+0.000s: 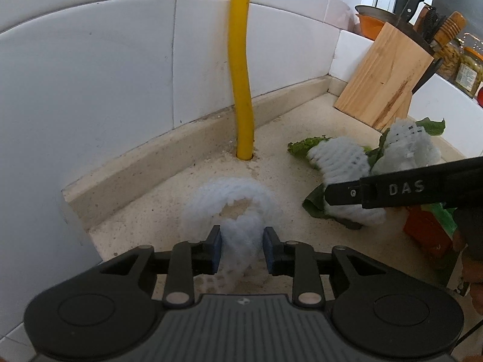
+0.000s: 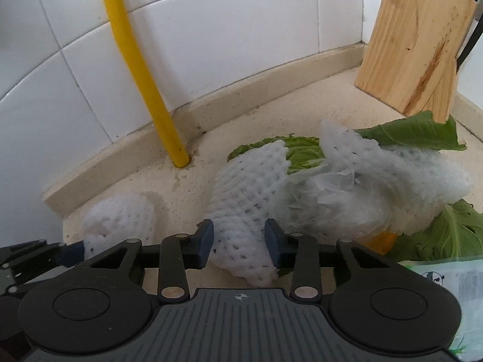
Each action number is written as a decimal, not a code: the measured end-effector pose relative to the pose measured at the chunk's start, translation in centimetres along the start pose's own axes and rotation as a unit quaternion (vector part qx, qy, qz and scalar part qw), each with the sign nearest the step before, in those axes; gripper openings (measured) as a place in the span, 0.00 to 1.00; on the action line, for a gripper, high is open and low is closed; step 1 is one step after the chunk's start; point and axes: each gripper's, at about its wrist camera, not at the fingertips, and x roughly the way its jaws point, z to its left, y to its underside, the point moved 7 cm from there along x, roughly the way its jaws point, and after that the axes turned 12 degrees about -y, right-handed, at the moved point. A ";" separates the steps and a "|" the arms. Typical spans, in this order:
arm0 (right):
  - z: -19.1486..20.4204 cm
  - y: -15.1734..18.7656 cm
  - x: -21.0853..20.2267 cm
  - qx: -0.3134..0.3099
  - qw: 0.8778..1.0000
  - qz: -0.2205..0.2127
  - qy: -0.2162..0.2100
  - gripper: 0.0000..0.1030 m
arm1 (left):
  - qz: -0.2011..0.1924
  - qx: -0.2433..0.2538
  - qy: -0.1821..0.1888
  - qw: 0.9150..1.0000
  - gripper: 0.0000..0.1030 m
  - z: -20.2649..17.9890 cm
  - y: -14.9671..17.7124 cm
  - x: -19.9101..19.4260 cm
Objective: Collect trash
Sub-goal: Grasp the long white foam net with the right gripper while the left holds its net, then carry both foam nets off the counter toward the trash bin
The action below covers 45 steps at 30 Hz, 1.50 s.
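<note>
On the beige countertop (image 1: 169,211), against white tiled wall (image 1: 90,75): wooden knife block (image 1: 383,75); yellow hose (image 1: 241,75) entering a counter hole; leaf scraps (image 2: 413,132) under foam nets. Left gripper (image 1: 242,249) pinches a foam net sleeve (image 1: 238,208); right gripper (image 2: 238,242) brackets another foam net (image 2: 244,199), contact unclear. Left view alone shows jars (image 1: 466,69); right view alone, a printed packet (image 2: 452,283).

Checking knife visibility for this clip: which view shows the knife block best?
Left wrist view: the whole knife block appears, with knife handles sticking out on top. The right wrist view shows only its wooden side, with the top cropped off.
</note>
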 end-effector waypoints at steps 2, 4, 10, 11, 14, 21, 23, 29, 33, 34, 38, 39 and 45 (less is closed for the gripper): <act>0.2 -0.1 -0.1 0.001 1.000 -0.005 -0.004 0.72 | -0.003 -0.006 -0.002 1.000 0.28 0.2 -0.1 0.0; 0.6 -0.1 -0.6 -0.013 1.000 -0.016 0.009 0.85 | -0.012 -0.011 -0.005 1.000 0.35 0.5 -0.4 -0.2; 0.9 -0.9 -1.6 -0.055 0.994 -0.084 0.041 1.00 | -0.045 -0.020 -0.018 0.999 0.61 0.8 -1.1 -0.3; 0.7 -0.9 -1.2 -0.058 0.994 -0.075 0.046 1.00 | -0.047 -0.018 -0.021 0.998 0.61 0.8 -1.3 -0.1; 0.1 -0.9 0.2 -0.051 0.996 -0.053 0.043 0.94 | -0.041 -0.012 -0.022 0.999 0.66 0.6 -1.3 0.7; -0.7 -0.3 1.1 -0.031 0.997 -0.013 0.068 0.46 | -0.014 -0.021 -0.021 0.999 0.50 0.8 -1.0 1.3; -0.6 -0.3 0.2 -0.026 0.998 -0.014 0.062 0.36 | -0.005 -0.038 -0.011 0.999 0.37 1.2 -1.1 1.1; 0.9 0.2 -2.7 -0.001 1.000 -0.026 0.009 0.28 | 0.008 -0.058 0.017 0.998 0.27 1.8 -1.1 -0.4; 1.5 0.6 -4.5 0.015 0.999 -0.037 -0.009 0.28 | 0.000 -0.054 0.030 0.998 0.26 1.3 -0.9 -2.2; 1.6 0.8 -5.1 0.022 0.999 -0.038 -0.019 0.28 | -0.003 -0.054 0.033 0.998 0.26 1.2 -0.8 -2.7; 2.2 1.4 -7.0 0.024 0.997 -0.054 -0.041 0.28 | -0.015 -0.047 0.041 0.998 0.25 0.7 -0.6 -4.5; 2.4 1.7 -7.3 0.022 0.997 -0.057 -0.043 0.28 | -0.015 -0.045 0.044 0.998 0.25 0.4 -0.3 -5.0; 2.3 5.0 -8.4 0.025 0.998 -0.042 -0.043 0.28 | -0.009 -0.027 0.052 0.998 0.24 -1.4 2.0 -7.0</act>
